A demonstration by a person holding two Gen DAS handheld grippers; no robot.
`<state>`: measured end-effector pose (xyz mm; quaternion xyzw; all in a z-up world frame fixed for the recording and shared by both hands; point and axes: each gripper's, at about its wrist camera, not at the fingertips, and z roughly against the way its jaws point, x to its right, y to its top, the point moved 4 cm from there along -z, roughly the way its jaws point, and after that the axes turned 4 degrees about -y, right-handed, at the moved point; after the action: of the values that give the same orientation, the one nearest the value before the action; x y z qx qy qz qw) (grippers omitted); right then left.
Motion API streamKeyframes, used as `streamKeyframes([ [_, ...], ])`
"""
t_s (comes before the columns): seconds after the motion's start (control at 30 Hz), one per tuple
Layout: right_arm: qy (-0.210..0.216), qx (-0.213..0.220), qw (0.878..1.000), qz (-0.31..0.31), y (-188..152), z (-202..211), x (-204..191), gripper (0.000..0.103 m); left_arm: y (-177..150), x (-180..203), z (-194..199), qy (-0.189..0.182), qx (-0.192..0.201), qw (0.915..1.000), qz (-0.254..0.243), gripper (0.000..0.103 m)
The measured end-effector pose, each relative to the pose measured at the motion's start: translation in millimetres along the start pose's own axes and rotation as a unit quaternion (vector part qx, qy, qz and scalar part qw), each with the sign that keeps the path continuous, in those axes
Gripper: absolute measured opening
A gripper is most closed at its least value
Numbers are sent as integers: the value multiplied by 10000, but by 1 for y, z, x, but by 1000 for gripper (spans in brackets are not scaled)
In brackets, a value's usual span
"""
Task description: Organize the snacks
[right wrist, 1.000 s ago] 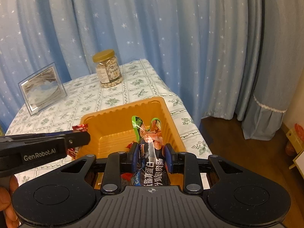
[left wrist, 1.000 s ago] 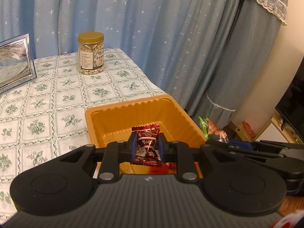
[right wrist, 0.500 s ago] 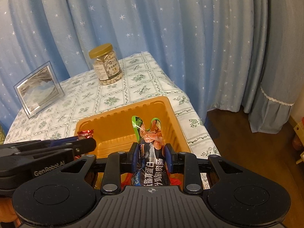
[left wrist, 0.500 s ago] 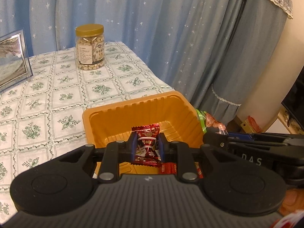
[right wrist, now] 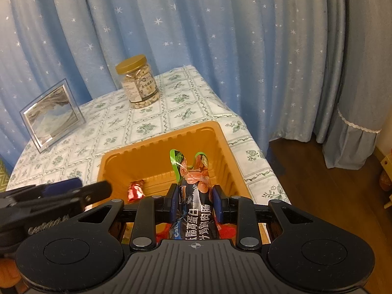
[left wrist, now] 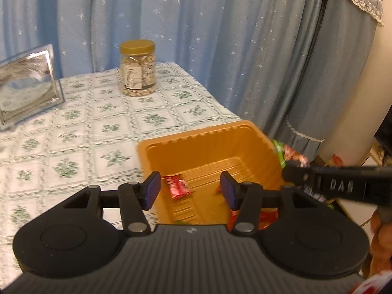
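My left gripper (left wrist: 190, 188) hangs over the orange tray (left wrist: 196, 134), and its jaws are opening with nothing pressed between the pads. Below them, a small red wrapped candy (left wrist: 177, 187) lies loose on the tray floor; the same candy (right wrist: 135, 189) shows in the right wrist view. My right gripper (right wrist: 196, 196) is shut on a dark sausage packet (right wrist: 193, 210) with a green-edged clear top, held above the tray (right wrist: 159, 144) near its right side. More red wrappers lie at the tray's near end, partly hidden by the grippers.
A gold-lidded jar of nuts (left wrist: 137, 67) and a silver picture frame (left wrist: 24, 85) stand at the back of the floral-tiled tablecloth. Blue star-print curtains hang close behind and to the right. The table's right edge drops to a wooden floor (right wrist: 318, 183).
The left jaws have parted and the red candy has dropped from them into the tray. The left wrist view has shifted, with the tray now further right. The right gripper keeps its grip.
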<state>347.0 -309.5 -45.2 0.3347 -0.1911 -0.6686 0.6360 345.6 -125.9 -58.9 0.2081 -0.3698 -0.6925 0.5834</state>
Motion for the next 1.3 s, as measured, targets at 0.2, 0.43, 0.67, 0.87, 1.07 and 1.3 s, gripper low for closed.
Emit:
streamKeyframes([
  [0.2, 128, 8, 9999, 22, 4, 0, -12, 30, -6, -12, 14, 241, -1, 9997, -83, 50],
  [0.43, 197, -39, 9997, 162, 3, -6, -28, 30, -11, -17, 15, 282, -83, 9996, -55, 50],
  [0.67, 212, -56, 9996, 198, 5, -12, -33, 30, -13, -18, 14, 271, -101, 9996, -30, 50],
  [0.87, 195, -68, 9996, 185, 5, -14, -35, 30, -14, -20, 12, 246, -118, 9996, 8, 50],
  [1.07, 478, -36, 9988, -59, 6, -17, -31, 30, -17, -27, 14, 304, -97, 9994, 114, 54],
  [1.3, 429, 158, 9986, -254, 5, -7, -21, 56, -25, -35, 24, 374, -108, 9989, 254, 66],
])
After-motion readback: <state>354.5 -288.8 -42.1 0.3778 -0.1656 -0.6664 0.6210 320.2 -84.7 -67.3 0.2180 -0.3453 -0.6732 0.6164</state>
